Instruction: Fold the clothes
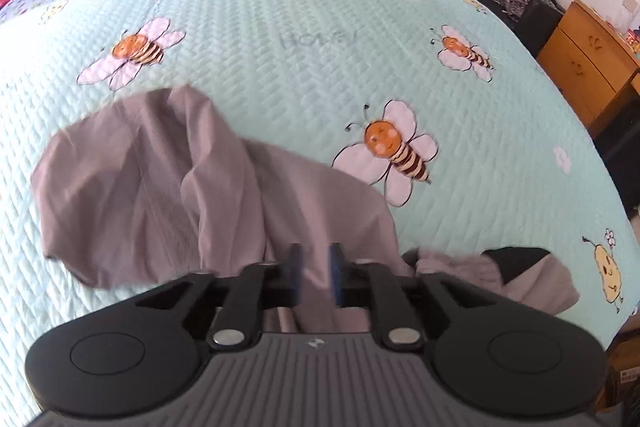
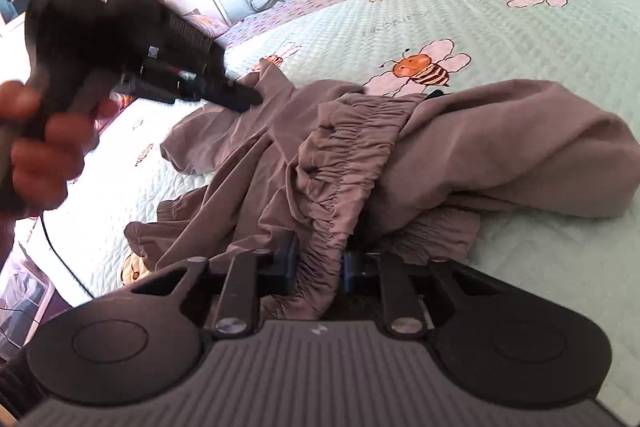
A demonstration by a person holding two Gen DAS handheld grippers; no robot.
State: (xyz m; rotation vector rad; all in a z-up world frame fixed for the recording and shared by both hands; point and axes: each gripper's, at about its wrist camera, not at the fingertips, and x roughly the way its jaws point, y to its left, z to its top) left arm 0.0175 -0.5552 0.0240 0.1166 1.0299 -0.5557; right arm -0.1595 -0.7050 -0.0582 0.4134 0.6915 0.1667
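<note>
1. The person's left hand [image 2: 38,151] grips the handle of the left gripper [image 1: 316,275] at the far left of the right wrist view, and the tool tilts down towards the bed, its tip at the far edge of the cloth.
2. In the left gripper's own view its blue-padded fingers [image 1: 295,273] stand apart, with grey fabric showing in the gap; the pads do not visibly press on it.
3. The right gripper [image 2: 320,265] points down at a shallower slant, low over the near part of the heap.
4. Its fingers [image 2: 291,263] pinch the gathered elastic waistband of the grey trousers [image 2: 360,155], which runs between the pads and up away from them.
5. The trousers lie crumpled on the bed, one leg spread to the far left, another bulging to the right.
6. Under them is a mint-green quilted bedspread [image 1: 280,39] printed with cartoon bees; a flowered sheet covers the far end.
7. A wooden cabinet [image 1: 584,63] stands at the right of the room, and white wardrobes line the far wall.
</note>
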